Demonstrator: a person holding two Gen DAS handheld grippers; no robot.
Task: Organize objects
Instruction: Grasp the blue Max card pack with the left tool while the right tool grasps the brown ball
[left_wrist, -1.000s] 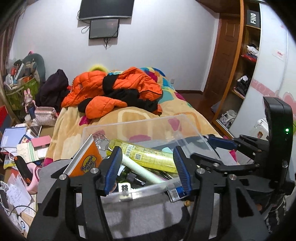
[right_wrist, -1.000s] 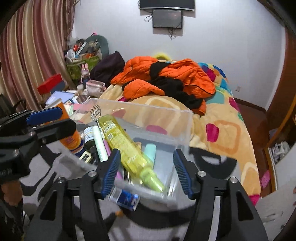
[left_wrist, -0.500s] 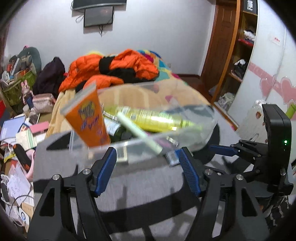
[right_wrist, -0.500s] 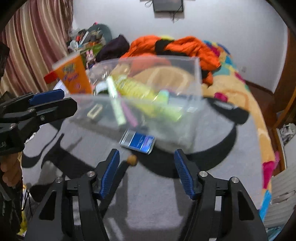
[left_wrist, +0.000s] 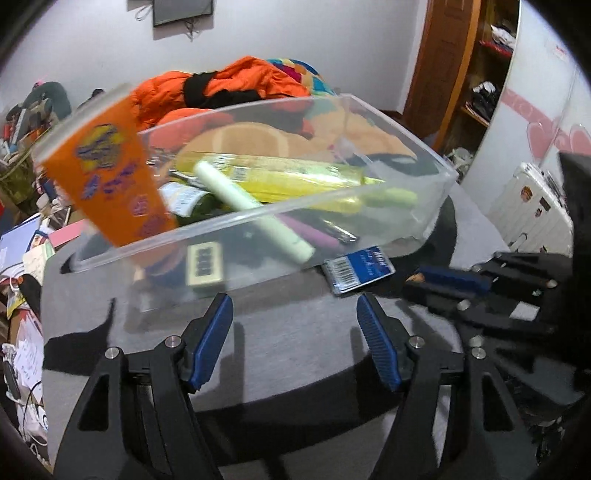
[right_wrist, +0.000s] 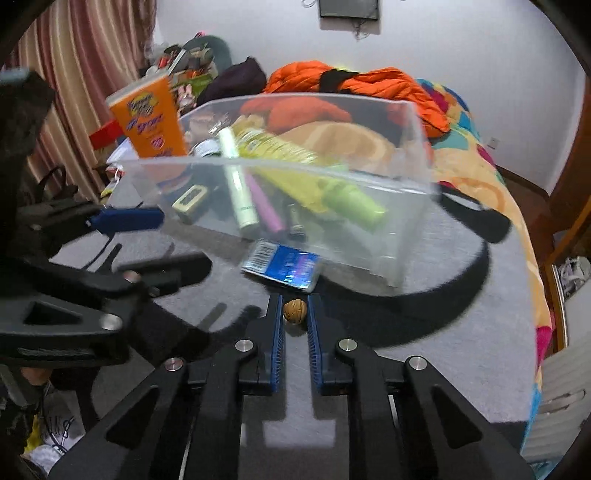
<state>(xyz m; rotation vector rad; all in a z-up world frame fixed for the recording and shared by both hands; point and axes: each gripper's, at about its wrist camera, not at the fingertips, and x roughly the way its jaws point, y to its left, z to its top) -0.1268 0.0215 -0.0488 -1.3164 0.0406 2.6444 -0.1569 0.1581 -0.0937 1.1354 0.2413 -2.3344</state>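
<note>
A bed (right_wrist: 476, 155) with a bright patterned cover fills the back of the room, with an orange jacket (right_wrist: 373, 83) heaped on it. In front lies a grey tabletop (right_wrist: 424, 350) marked with broad black shapes.

On the tabletop sits a clear plastic bin (right_wrist: 406, 206), which looks larger and closer in both views than half a second ago. It holds an upright orange tube (right_wrist: 151, 118) at its left end, a long yellow-green bottle (right_wrist: 295, 162) lying across the middle, a pale green tube (right_wrist: 236, 184), a pink tube (right_wrist: 264, 201) and a small cream case (right_wrist: 190, 197). A blue packet (right_wrist: 282, 264) lies flat on the tabletop, touching the bin's near wall.

The left tongs (left_wrist: 295, 343) hover above the grey surface just before the bin, blue-padded fingers spread wide apart and holding nothing, much as they were a moment ago. From the right wrist view they (right_wrist: 125, 218) reach in from the left side.

The right tongs (right_wrist: 295, 317) have changed most: half a second ago their fingers stood wide apart, and now they are drawn close together, pinching a small brown walnut (right_wrist: 294, 311) between the tips. The walnut rests low on the tabletop, just on the near side of the blue packet and in front of the bin. In the left wrist view the right tongs (left_wrist: 454, 280) are blurred, and the walnut cannot be made out clearly.
</note>
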